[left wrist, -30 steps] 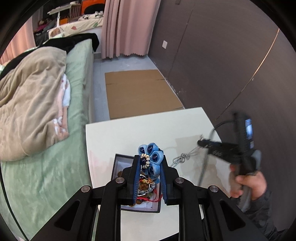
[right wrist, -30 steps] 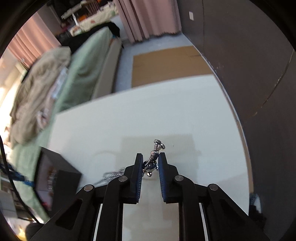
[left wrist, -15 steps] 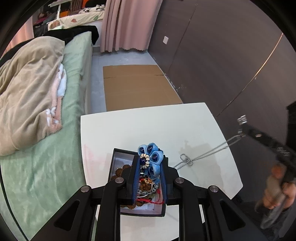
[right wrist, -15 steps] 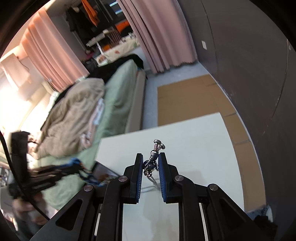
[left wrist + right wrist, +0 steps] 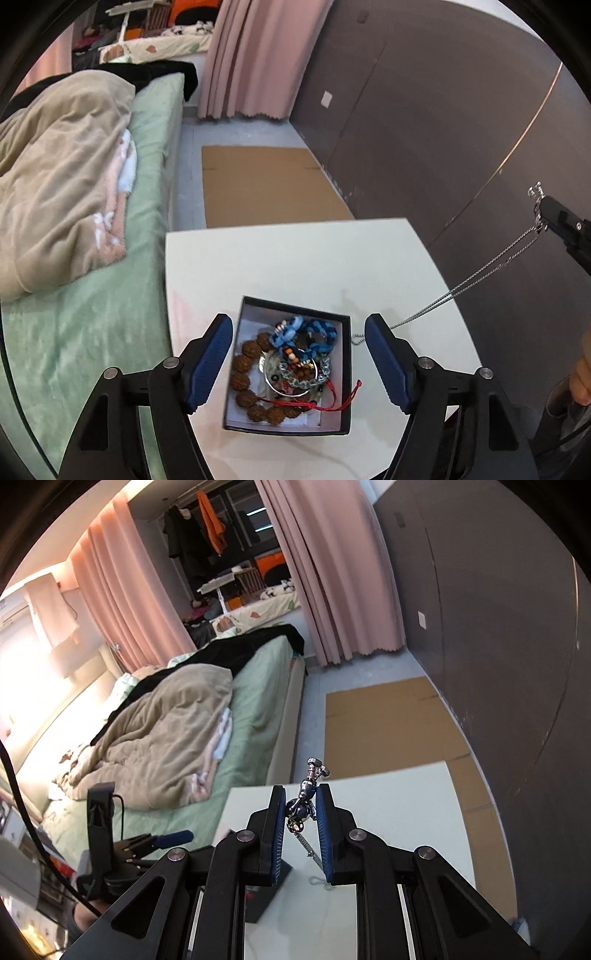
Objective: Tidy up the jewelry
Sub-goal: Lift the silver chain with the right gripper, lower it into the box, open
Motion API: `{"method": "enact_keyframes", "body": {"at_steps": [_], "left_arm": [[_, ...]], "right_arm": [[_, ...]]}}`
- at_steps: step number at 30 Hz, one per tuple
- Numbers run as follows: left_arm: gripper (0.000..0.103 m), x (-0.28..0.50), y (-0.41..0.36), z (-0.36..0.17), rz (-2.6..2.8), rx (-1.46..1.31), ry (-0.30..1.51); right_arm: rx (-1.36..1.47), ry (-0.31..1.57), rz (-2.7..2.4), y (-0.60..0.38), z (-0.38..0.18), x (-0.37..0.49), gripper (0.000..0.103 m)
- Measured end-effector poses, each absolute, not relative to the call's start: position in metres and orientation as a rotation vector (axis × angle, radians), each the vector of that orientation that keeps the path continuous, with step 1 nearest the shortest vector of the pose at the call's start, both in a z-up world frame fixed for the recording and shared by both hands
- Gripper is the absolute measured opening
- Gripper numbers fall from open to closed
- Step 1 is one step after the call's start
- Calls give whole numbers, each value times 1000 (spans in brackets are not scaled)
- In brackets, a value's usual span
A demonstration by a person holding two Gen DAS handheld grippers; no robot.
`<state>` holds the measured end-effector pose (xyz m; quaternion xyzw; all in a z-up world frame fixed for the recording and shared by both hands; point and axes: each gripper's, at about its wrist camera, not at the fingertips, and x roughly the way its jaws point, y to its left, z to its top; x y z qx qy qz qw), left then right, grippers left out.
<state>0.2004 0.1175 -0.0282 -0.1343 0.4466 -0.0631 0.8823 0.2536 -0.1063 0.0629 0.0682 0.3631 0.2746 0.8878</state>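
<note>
2 tongs working: my left tongs [image 5: 299, 363] have just spread over the black box [image 5: 236, 376] on the worktop [image 5: 295, 258], blue bracelet [image 5: 306, 330] dropped inside. Right tongs [image 5: 301, 812], at 3 o'clock, pinch the silver necklace [image 5: 480, 273], chain trailing to the worktop.

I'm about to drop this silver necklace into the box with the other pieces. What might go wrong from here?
The silver necklace hangs from the right gripper by its pendant only; it might slip. Its tail drags on the white table beside the box and may catch the rim. The left gripper, jaws just opened, hovers over the box and might block the way.
</note>
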Motion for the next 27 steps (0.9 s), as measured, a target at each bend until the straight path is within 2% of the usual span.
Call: {"method": "enact_keyframes", "body": {"at_steps": [10,12,14,23,27], "left_arm": [[77,181,134,-3,-100,-251,824],[87,176,138,4,-91,-254,798],[90,173,142,8,-80,-259,775],[90,165,163,16,-62,-323,734],[90,162,169,20,-65,-348,716]], "right_arm": [[51,647,576,-66,131,237,18],[44,630,575,-60,144,235,18],[36,609,579,-56,157,231,18],[-19,465,614,-28,234,201,18],[-45,442,644,-12,246,190,18]]}}
